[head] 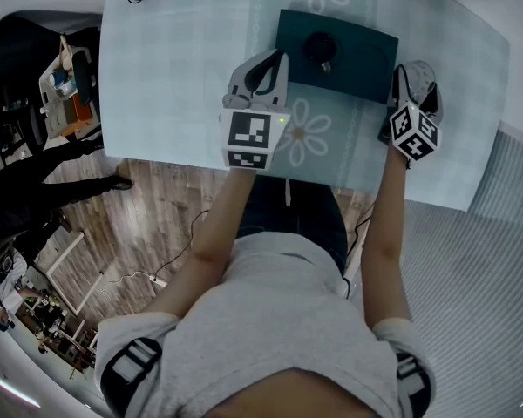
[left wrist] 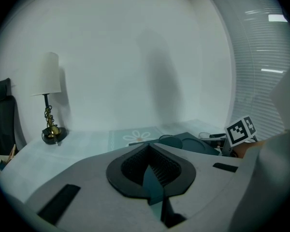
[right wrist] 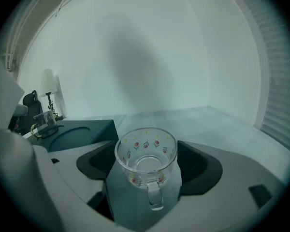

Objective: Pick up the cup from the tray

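Observation:
A clear glass cup (right wrist: 146, 159) with small red flowers stands upright between the jaws of my right gripper (right wrist: 148, 151), its handle turned toward the camera. Both pads touch its sides. It is over the pale tablecloth, just right of the dark green tray (right wrist: 82, 132). In the head view my right gripper (head: 416, 78) sits at the right edge of the tray (head: 366, 64) and hides the cup. My left gripper (head: 260, 75) is at the tray's near left corner. Its jaws (left wrist: 150, 177) are shut with nothing between them.
A small dark object (head: 321, 49) lies in the tray's round recess. A table lamp (left wrist: 49, 100) stands at the far left of the table (head: 174, 68). A floor with cables and a black chair lies on the near and left sides of the table.

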Demonstrator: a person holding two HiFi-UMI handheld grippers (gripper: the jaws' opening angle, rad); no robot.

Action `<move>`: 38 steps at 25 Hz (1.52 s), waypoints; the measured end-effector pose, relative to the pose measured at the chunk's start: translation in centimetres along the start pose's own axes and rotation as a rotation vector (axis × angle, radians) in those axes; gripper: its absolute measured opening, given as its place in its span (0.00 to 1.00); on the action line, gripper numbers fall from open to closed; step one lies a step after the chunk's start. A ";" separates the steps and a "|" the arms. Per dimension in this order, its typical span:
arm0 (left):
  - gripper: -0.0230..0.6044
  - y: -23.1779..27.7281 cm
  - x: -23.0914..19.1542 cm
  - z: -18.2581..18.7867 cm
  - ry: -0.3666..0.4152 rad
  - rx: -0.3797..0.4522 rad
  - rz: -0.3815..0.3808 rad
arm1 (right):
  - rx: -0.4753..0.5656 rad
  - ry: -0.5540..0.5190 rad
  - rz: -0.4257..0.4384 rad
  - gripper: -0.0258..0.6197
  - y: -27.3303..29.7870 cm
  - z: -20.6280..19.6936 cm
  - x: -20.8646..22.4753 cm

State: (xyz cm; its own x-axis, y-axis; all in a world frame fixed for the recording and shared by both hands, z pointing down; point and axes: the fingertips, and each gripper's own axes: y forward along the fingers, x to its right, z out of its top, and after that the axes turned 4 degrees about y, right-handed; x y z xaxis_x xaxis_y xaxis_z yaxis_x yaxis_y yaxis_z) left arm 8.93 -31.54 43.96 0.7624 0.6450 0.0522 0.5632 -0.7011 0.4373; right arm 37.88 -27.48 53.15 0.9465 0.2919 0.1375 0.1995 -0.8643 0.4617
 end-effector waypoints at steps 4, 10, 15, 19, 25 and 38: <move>0.05 0.1 0.4 0.3 0.000 0.010 -0.009 | 0.058 -0.027 0.007 0.57 -1.8 1.9 -0.7; 0.05 0.2 1.3 0.5 -0.028 0.010 -0.029 | 0.154 -0.009 0.037 0.57 -6.7 4.7 -3.5; 0.05 0.2 1.7 1.0 -0.061 0.030 -0.015 | 0.150 0.045 0.105 0.57 -9.6 3.9 -7.0; 0.07 0.9 2.4 1.3 -0.044 0.015 0.001 | 0.121 0.064 0.138 0.57 -10.4 2.2 -8.9; 0.39 2.3 4.1 1.5 -0.065 -0.014 -0.016 | 0.095 0.084 0.158 0.57 -11.2 1.2 -9.7; 0.54 5.8 5.0 -0.2 -0.041 -0.147 0.045 | 0.086 0.121 0.133 0.57 -11.2 0.7 -7.4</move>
State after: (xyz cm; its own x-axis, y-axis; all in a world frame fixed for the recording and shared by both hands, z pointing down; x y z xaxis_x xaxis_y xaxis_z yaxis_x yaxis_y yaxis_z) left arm 15.93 -32.25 46.95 0.7998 0.5989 0.0394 0.4779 -0.6752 0.5618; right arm 28.79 -20.22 46.33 0.9296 0.2154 0.2990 0.1006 -0.9289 0.3564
